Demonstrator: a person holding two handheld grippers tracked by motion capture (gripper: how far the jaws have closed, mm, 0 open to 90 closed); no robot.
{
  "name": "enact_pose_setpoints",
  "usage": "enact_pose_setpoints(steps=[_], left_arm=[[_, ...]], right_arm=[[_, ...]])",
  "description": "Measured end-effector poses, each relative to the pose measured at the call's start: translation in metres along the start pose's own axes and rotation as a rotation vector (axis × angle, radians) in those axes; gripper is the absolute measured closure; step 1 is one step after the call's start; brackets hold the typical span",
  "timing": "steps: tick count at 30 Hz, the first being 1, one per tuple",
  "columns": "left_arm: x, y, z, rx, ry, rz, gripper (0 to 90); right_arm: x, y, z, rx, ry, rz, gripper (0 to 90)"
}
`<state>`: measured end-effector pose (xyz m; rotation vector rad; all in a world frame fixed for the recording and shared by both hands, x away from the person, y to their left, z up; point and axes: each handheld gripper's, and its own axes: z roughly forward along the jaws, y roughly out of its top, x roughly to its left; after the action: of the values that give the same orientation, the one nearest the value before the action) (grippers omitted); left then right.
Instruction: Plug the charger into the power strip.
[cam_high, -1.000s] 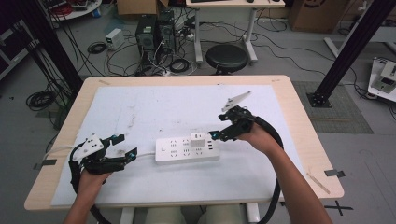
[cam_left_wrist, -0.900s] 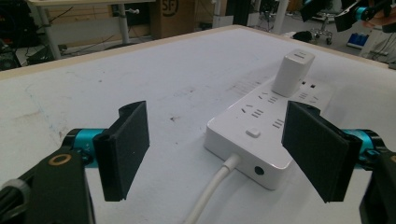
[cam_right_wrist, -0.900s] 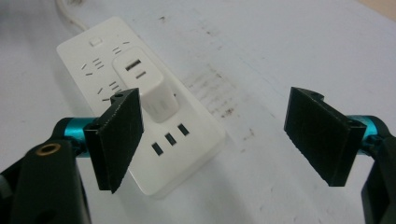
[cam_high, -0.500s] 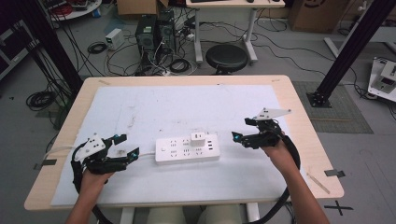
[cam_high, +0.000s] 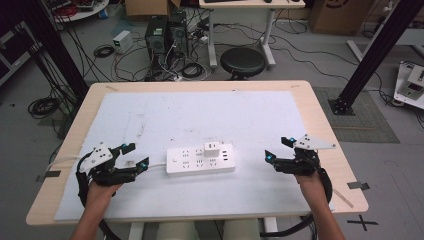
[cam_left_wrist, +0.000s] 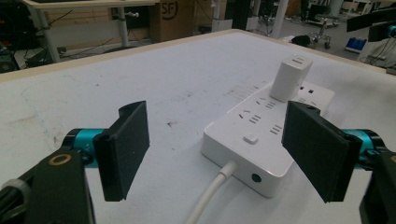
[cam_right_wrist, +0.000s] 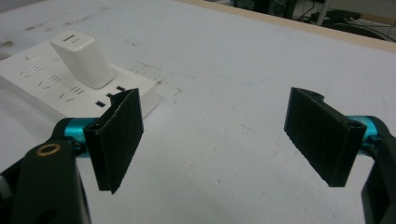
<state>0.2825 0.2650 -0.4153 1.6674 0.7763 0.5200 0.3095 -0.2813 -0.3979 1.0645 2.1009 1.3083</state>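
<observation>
White plastic dominates the middle of the bench (cam_high: 320, 125): a white rectangular power strip (cam_high: 201, 160) lies flat on the pale mat, with a small white cube-shaped charger (cam_high: 211, 148) plugged upright into its upper row of sockets.

I have just drawn my right gripper (cam_high: 277, 150) back from the strip, down and outward toward the right edge of the bench. A second ago it stood close over the strip's right end; now it sits well apart from it. Its jaws are released, with nothing but bare mat between them. In the right gripper view the strip (cam_right_wrist: 70, 86) lies beyond and outside the left jaw, the charger (cam_right_wrist: 84, 58) standing on it.

My left gripper (cam_high: 134, 155) has stayed where it was, just beside the strip's left end, where the white cable (cam_left_wrist: 210, 198) leaves the housing. Its jaws are likewise released and grasp nothing. In the left gripper view the strip's cable end (cam_left_wrist: 252, 144) lies ahead of the jaws, partly between them and nearer the right jaw, without touching either.

I read the change as a hand-off or a finish: with the charger seated and the right gripper withdrawn, the plugging step looks complete. Should the strip need moving, the left jaws are the better placed, needing only a short advance before clenching.
</observation>
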Motion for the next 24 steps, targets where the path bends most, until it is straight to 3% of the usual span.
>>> enact_pose_setpoints(steps=[11, 24], left_arm=[[-0.002, 0.001, -0.002, -0.016, 0.004, -0.005, 23.3], [-0.002, 0.001, -0.002, -0.018, 0.021, -0.005, 23.3]], right_arm=[[0.0, -0.012, -0.009, -0.015, -0.044, 0.037, 20.3], [0.0, -0.015, -0.009, 0.003, -0.04, 0.041, 20.3]])
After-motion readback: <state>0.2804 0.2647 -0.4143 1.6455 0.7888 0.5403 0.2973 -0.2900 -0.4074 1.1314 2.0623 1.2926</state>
